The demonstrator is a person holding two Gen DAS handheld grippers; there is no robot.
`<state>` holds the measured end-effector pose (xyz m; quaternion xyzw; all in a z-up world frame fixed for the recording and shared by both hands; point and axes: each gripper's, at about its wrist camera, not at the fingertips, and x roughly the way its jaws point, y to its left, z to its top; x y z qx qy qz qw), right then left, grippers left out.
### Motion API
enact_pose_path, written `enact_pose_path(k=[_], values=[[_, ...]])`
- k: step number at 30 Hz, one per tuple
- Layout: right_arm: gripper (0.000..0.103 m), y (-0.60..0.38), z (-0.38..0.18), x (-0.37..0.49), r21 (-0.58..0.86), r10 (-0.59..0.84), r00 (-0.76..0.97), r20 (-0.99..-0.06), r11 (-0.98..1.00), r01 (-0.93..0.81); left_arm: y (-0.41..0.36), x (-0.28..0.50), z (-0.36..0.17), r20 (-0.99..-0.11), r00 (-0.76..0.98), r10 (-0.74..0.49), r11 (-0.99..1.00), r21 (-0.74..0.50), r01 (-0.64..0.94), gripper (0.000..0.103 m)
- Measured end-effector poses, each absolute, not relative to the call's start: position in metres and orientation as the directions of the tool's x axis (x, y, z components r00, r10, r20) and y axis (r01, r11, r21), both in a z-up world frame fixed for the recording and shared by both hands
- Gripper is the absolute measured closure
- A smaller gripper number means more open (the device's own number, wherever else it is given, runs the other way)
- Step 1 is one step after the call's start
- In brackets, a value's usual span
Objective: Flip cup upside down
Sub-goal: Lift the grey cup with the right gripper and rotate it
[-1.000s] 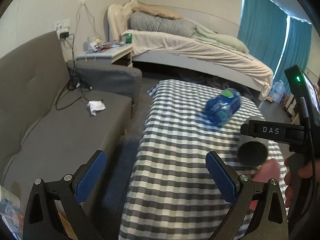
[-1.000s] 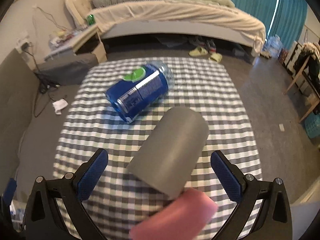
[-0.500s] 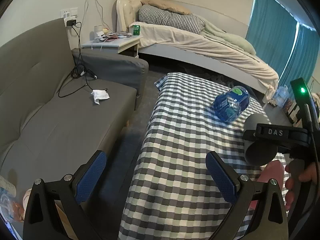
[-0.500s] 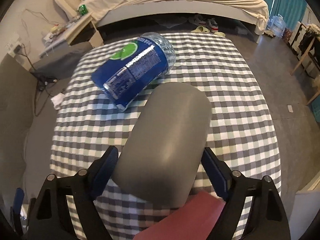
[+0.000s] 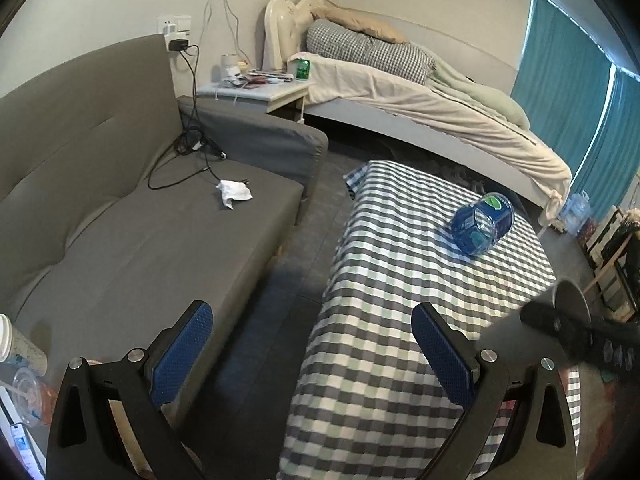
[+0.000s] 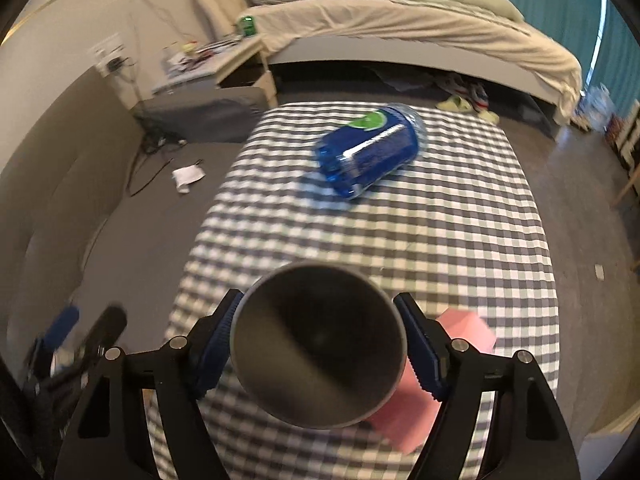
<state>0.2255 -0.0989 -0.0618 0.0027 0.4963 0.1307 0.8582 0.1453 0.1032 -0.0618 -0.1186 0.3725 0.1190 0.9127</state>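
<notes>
The grey metal cup point(image 6: 318, 344) is gripped between the blue pads of my right gripper point(image 6: 320, 350). It is lifted above the checkered table point(image 6: 460, 240), and its open mouth faces the camera. In the left wrist view the cup's rim point(image 5: 570, 300) shows at the far right, behind the right gripper's black body. My left gripper point(image 5: 312, 354) is open and empty, held over the table's left edge and the floor beside the sofa.
A blue water bottle point(image 6: 370, 148) lies on its side at the far part of the table; it also shows in the left wrist view point(image 5: 482, 228). A pink block point(image 6: 404, 408) lies under the cup. A grey sofa point(image 5: 120, 220) stands left. A bed point(image 5: 440, 108) is behind.
My right gripper closed on the lying cup, lifted it and turned it, so its mouth now faces the camera. My left gripper drifted left, away from the table.
</notes>
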Motion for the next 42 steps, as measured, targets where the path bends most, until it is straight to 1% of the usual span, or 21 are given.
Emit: enact_pose_path(k=[6, 10, 15, 18, 23, 29, 32, 35, 38, 40, 42], values=[[0.028, -0.092, -0.036, 0.166, 0.105, 0.249, 0.478, -0.843, 0.946, -0.308, 0.111, 0.127, -0.048, -0.693, 0.710, 0.130, 0.938, -0.147, -0.315, 0.000], [0.028, -0.091, -0.020, 0.122, 0.097, 0.258, 0.421, -0.869, 0.926, -0.366, 0.112, 0.116, -0.042, -0.684, 0.719, 0.124, 0.938, -0.156, -0.311, 0.000], [0.028, -0.092, -0.042, 0.086, 0.166, 0.276, 0.249, -0.928, 0.907, -0.388, 0.110, 0.107, -0.039, -0.680, 0.726, 0.104, 0.941, -0.168, -0.293, 0.000], [0.028, -0.092, -0.062, 0.091, 0.160, 0.251, 0.222, -0.942, 0.920, -0.358, 0.109, 0.103, -0.037, -0.678, 0.728, 0.101, 0.944, -0.166, -0.285, 0.000], [0.029, -0.087, -0.064, 0.122, 0.162, 0.260, 0.298, -0.918, 0.934, -0.318, 0.115, 0.102, -0.042, -0.683, 0.721, 0.119, 0.944, -0.147, -0.295, 0.000], [0.029, -0.082, -0.081, 0.159, 0.194, 0.287, 0.362, -0.887, 0.943, -0.271, 0.121, 0.106, -0.056, -0.700, 0.701, 0.134, 0.939, -0.138, -0.317, 0.000], [0.029, -0.082, -0.090, 0.165, 0.198, 0.298, 0.386, -0.873, 0.940, -0.278, 0.117, 0.107, -0.063, -0.708, 0.693, 0.136, 0.943, -0.123, -0.310, 0.000], [0.029, -0.082, -0.098, 0.170, 0.169, 0.285, 0.430, -0.857, 0.943, -0.287, 0.110, 0.106, -0.066, -0.704, 0.696, 0.142, 0.947, -0.109, -0.303, 0.000], [0.025, -0.086, -0.097, 0.169, 0.165, 0.295, 0.472, -0.831, 0.940, -0.298, 0.102, 0.105, -0.067, -0.705, 0.696, 0.136, 0.952, -0.103, -0.290, 0.000], [0.024, -0.090, -0.088, 0.162, 0.155, 0.310, 0.513, -0.800, 0.934, -0.322, 0.095, 0.102, -0.064, -0.701, 0.702, 0.127, 0.955, -0.106, -0.278, 0.000], [0.021, -0.097, -0.072, 0.153, 0.129, 0.317, 0.568, -0.760, 0.929, -0.346, 0.086, 0.097, -0.058, -0.694, 0.710, 0.120, 0.959, -0.103, -0.262, 0.000]])
